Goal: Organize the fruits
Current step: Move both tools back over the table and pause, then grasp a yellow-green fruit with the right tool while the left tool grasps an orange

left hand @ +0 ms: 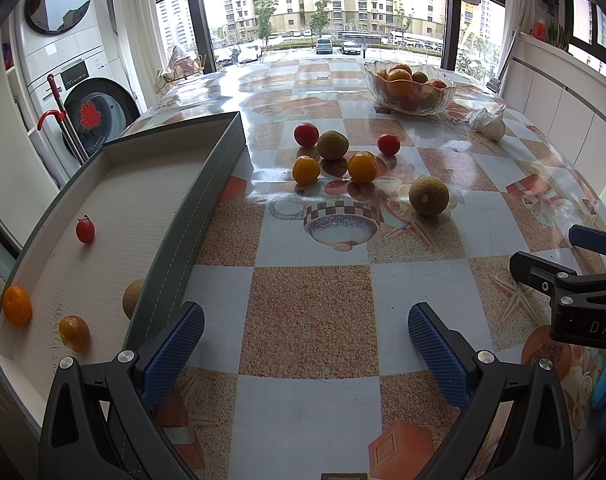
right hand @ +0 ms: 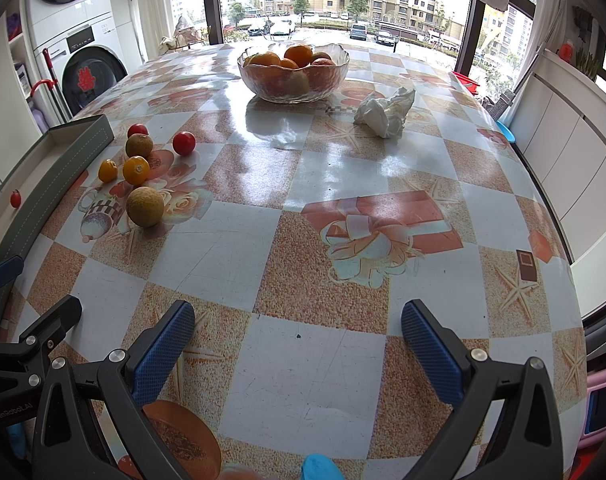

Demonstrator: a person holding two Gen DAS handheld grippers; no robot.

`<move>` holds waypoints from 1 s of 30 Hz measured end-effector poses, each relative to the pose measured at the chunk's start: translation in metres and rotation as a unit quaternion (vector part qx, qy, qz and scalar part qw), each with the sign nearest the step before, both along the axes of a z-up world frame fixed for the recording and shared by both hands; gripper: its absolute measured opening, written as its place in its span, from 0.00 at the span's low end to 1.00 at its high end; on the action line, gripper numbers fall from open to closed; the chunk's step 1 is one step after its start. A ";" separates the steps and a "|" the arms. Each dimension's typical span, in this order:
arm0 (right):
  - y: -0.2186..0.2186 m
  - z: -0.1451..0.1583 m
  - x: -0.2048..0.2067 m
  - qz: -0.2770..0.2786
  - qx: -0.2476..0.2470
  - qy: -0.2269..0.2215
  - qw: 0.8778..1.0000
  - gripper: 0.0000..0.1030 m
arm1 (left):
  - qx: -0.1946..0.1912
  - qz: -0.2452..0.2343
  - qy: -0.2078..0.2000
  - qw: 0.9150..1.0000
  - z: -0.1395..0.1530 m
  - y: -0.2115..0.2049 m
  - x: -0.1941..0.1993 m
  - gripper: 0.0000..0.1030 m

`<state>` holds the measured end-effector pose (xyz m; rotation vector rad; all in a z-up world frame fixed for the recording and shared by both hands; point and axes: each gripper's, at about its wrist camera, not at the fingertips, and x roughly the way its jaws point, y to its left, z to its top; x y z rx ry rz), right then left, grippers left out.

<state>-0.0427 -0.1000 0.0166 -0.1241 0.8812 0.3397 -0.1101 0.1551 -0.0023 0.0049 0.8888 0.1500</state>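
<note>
The left gripper is hovering low over the checkered surface with its blue-padded fingers spread wide and gripping nothing. The right gripper is hanging beside it over the same surface, its fingers equally wide apart and empty.

Just left of the left gripper a shallow grey box is sitting on the surface, and four fruits are lying inside it: a small red tomato, an orange mandarin against the near-left wall, a yellow-orange fruit, and a tan round fruit (half hidden by the box wall).

Six loose fruits are resting well ahead of the left gripper: two red tomatoes, two yellow-orange fruits, and two tan-green round fruits, the nearer one lying apart from the cluster.

Farther back a glass bowl is holding oranges and other fruit, with a crumpled white tissue lying just beside it.
</note>
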 end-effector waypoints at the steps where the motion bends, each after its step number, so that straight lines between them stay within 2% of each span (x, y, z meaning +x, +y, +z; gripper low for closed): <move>1: 0.000 0.000 0.000 0.000 0.000 0.000 1.000 1.00 | 0.000 0.000 0.000 1.000 0.000 0.000 0.000 1.00; 10: 0.000 0.000 -0.001 0.001 -0.001 0.002 1.000 1.00 | -0.004 -0.015 0.010 1.000 0.003 0.001 0.004 1.00; 14: 0.003 0.003 0.005 0.004 -0.007 0.025 1.000 1.00 | -0.003 -0.022 0.017 1.000 0.004 0.003 0.005 1.00; 22: 0.053 0.015 0.021 0.075 0.035 0.046 0.996 0.97 | 0.005 -0.023 0.019 1.000 0.005 0.007 0.004 1.00; 24: 0.071 0.015 0.025 0.091 0.030 0.043 0.995 0.92 | 0.005 -0.022 0.022 1.000 0.006 0.008 0.005 0.99; 25: 0.078 0.016 0.026 0.094 0.022 0.036 0.995 0.84 | 0.004 -0.021 0.023 0.999 0.006 0.008 0.006 0.99; 26: 0.083 0.017 0.027 0.097 0.014 0.028 0.995 0.71 | 0.004 -0.021 0.024 0.999 0.006 0.008 0.008 0.99; 27: 0.088 0.018 0.027 0.100 0.006 0.020 0.995 0.63 | 0.004 -0.021 0.025 0.999 0.007 0.009 0.009 0.99; 29: 0.089 0.021 0.029 0.107 0.012 0.018 0.994 0.28 | 0.008 -0.019 0.024 1.000 0.008 0.008 0.014 0.99; 30: 0.086 0.022 0.030 0.109 0.026 0.025 0.993 0.28 | 0.008 -0.020 0.023 1.000 0.009 0.007 0.017 0.96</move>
